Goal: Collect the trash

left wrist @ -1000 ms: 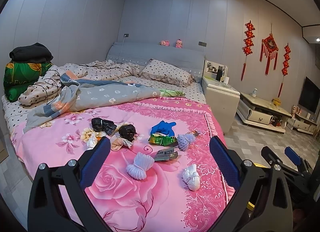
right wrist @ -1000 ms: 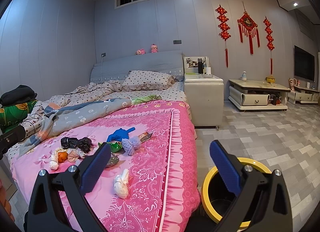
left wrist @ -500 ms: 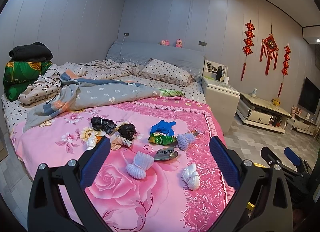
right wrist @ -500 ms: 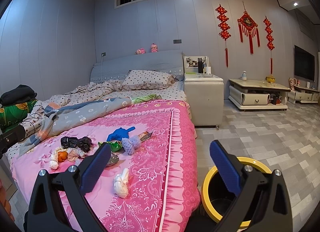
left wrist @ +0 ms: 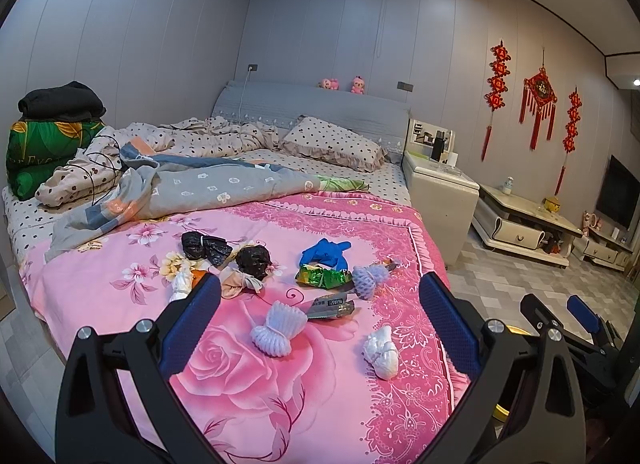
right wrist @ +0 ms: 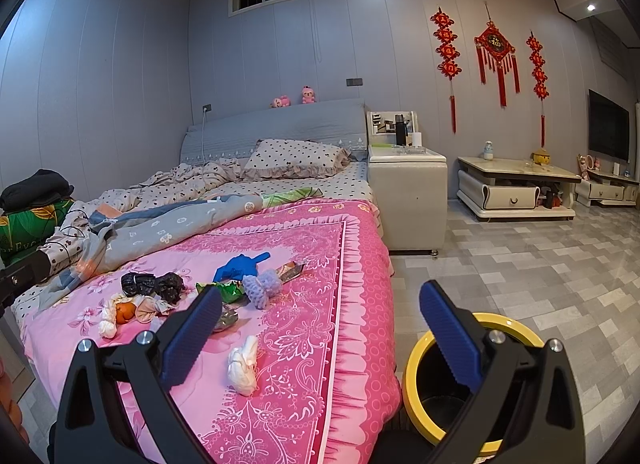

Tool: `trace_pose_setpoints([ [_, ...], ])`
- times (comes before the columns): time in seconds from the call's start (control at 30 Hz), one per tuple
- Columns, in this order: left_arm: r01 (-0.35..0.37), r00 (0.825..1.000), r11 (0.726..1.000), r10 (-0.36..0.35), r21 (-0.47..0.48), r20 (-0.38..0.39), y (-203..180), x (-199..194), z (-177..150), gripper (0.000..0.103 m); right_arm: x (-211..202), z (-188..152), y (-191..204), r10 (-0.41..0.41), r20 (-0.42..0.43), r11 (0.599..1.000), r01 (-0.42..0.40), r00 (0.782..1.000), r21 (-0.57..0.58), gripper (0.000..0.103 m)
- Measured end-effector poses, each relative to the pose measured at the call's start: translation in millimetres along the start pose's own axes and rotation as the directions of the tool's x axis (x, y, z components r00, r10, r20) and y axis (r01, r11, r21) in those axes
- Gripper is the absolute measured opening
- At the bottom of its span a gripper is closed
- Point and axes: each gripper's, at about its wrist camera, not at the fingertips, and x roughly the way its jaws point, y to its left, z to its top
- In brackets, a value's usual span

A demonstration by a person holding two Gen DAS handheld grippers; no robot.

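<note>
Several pieces of trash lie on the pink bedspread [left wrist: 248, 376]: a white foam net [left wrist: 276, 329], a white wad [left wrist: 381, 352] near the bed's right edge, a silver wrapper [left wrist: 331, 305], a green wrapper [left wrist: 320, 276], a blue glove [left wrist: 325, 253], a purple foam net [left wrist: 368, 277] and black bags [left wrist: 206, 247]. My left gripper [left wrist: 320, 328] is open and empty, above the bed's foot. My right gripper [right wrist: 320, 328] is open and empty, between the bed and a yellow-rimmed bin [right wrist: 472, 376] on the floor. The white wad [right wrist: 243, 365] lies just ahead of its left finger.
A grey quilt [left wrist: 192, 192] and pillows cover the far half of the bed. A white nightstand [right wrist: 408, 192] stands right of the bed, with a low TV cabinet [right wrist: 516, 188] beyond it. The tiled floor [right wrist: 540, 272] is to the right.
The left wrist view has shifted very slightly. Both grippers remain open, and the trash has not moved.
</note>
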Motion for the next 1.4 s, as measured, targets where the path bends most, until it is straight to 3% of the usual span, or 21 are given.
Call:
trace_pose_setpoints([
  [1.07,0.0,1.0,1.0,0.0,-0.007,-0.006,-2,0,-2,0.095,9,-11,-1,0.001,-0.012,1.0,-0.001,1.0,0.006,0.095],
  [1.4,-0.01,0.997,1.0,0.008,-0.027,-0.077,8,26,-25,0.095,39,-21,-5,0.062,-0.109,0.998,-0.062,0.992,0.006,0.095],
])
